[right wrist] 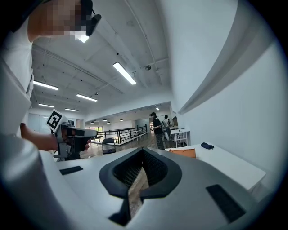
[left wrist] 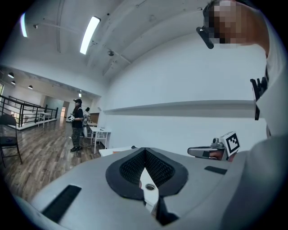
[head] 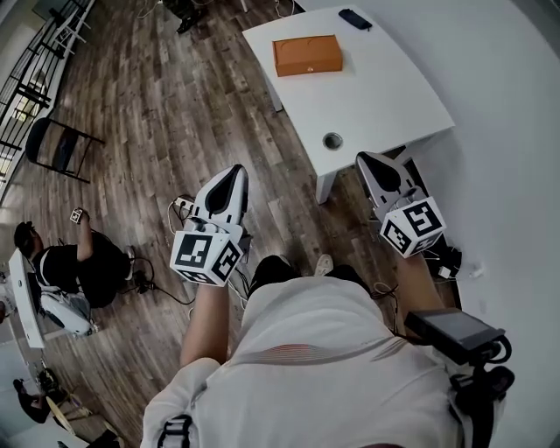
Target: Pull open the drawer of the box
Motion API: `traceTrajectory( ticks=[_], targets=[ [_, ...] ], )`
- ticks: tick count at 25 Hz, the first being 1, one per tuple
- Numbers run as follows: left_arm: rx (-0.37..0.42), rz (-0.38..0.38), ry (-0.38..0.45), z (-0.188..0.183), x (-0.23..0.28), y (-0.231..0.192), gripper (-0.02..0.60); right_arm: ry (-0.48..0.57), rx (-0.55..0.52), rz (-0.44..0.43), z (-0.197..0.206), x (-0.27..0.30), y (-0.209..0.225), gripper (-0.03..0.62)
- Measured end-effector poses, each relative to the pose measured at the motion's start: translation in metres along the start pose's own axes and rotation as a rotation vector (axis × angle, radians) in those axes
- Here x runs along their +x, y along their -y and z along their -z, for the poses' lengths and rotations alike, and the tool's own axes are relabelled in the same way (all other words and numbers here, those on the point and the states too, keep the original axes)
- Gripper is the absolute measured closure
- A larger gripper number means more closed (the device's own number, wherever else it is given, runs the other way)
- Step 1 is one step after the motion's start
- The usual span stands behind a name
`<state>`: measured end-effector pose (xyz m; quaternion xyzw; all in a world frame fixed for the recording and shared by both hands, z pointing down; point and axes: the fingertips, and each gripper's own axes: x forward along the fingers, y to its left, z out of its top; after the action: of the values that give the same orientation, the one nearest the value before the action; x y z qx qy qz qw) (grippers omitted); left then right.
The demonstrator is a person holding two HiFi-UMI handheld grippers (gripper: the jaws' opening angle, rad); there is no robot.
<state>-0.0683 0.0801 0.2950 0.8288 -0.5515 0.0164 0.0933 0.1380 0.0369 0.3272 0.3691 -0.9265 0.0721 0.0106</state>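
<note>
On the white tabletop [head: 385,96] ahead of me and a little to my right lies the flat orange rectangular box [head: 306,55]. It is well apart from both of my tools. A small dark object [head: 354,17] sits near the table's far corner, and a round cable hole [head: 332,140] sits by the near edge.

From here I cannot make out the drawer, its seam or any pull tab. The box looks slim and stiff-sided, probably light card or thin board, so I expect it to weigh very little. On that smooth top it will likely skate along if I tug one end without bracing the other. My guess is that I should pin the outer sleeve by its long sides or top with one tool. With the other I would pinch the drawer's short end, gently enough not to crush a thin wall.

My left gripper [head: 235,170] is held out over the wooden plank floor [head: 131,114], short of the table. In its own view the ribbed pads meet at the tips with nothing between them. My right gripper [head: 364,158] is beside the table's near corner, and its jaws are also closed tip to tip on nothing. Neither touches the box or the table, so both must open before they can take hold
</note>
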Motion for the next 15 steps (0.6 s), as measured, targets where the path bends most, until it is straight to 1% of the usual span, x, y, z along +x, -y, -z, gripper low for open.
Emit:
traceTrajectory(
  ticks=[3, 7, 11, 15],
  targets=[
    [-0.012, 0.027, -0.005, -0.006, 0.011, -0.008, 0.572, -0.012, -0.001, 0.017, -0.008, 0.007, 0.0, 0.594],
    [-0.034, 0.082, -0.007, -0.016, 0.043, -0.031, 0.572, -0.033, -0.01, 0.065, -0.019, 0.031, 0.011, 0.594],
    [-0.03, 0.136, -0.009, -0.012, 0.098, -0.077, 0.572, -0.046, -0.01, 0.13, -0.01, 0.082, 0.039, 0.592],
    [-0.007, 0.17, -0.019, -0.021, 0.144, -0.13, 0.572, -0.05, -0.014, 0.192, -0.017, 0.134, 0.06, 0.592]
  ],
)
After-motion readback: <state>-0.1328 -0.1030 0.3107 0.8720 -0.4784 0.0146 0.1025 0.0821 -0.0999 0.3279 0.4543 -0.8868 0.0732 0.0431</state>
